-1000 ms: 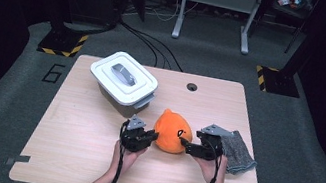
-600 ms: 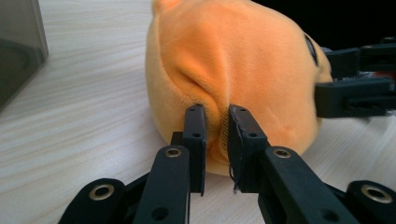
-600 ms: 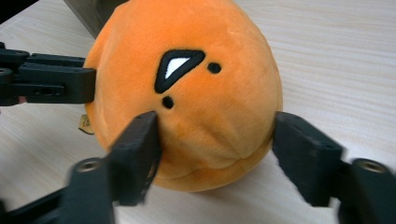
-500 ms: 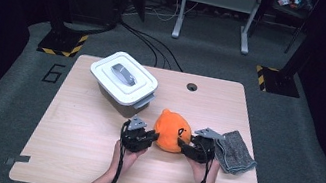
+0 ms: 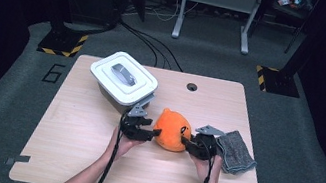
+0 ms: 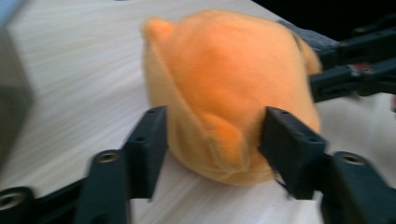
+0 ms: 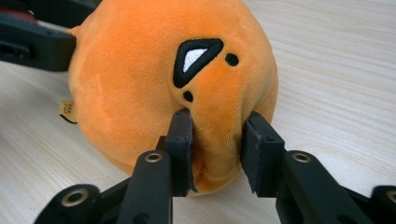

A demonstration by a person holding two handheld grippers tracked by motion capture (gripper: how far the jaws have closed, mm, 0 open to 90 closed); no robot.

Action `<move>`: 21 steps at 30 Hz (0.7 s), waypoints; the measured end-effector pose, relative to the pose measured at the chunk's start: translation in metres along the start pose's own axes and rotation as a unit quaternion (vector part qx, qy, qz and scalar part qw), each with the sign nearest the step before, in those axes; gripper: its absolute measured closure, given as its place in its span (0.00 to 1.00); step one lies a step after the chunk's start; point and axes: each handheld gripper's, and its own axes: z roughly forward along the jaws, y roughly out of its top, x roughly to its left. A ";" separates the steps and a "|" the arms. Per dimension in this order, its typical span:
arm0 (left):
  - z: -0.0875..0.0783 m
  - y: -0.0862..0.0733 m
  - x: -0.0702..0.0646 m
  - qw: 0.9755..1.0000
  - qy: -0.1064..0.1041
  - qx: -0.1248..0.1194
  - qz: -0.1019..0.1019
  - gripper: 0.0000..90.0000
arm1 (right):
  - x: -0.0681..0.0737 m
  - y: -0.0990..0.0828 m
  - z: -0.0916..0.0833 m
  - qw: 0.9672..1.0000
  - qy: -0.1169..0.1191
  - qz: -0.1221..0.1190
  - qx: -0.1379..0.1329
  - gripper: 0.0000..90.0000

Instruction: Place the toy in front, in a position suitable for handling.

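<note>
The orange plush [image 5: 172, 129] lies on the table [image 5: 67, 135], just in front of the white lidded box [image 5: 123, 78]. The right gripper [image 7: 217, 140], its jaws just closing, pinches a fold of the plush. The left gripper [image 6: 212, 149], jaws just opening, straddles its other side, released.

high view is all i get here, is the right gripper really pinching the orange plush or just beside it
observer: Pinching. The right gripper has just been closing its jaws, and they squeeze a fold of the orange plush below its stitched black mark.
operator: and the left one
observer: The left gripper has just been opening; its jaws flank the plush's other end without squeezing it.
operator: any label on it
observer: A small tag sticks out low on its side.
</note>
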 end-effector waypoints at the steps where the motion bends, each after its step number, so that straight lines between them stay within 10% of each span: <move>1: 0.002 0.000 -0.002 1.000 -0.007 0.005 0.002 0.60 | 0.000 0.000 0.000 1.000 0.000 -0.001 -0.001 0.76; 6: 0.002 -0.002 -0.006 1.000 -0.008 0.001 -0.011 0.78 | 0.001 0.001 -0.003 1.000 -0.005 -0.010 -0.012 0.79; 21: 0.001 -0.010 -0.039 0.999 0.016 -0.030 -0.033 0.78 | -0.006 0.022 -0.024 0.998 -0.009 -0.063 0.011 0.77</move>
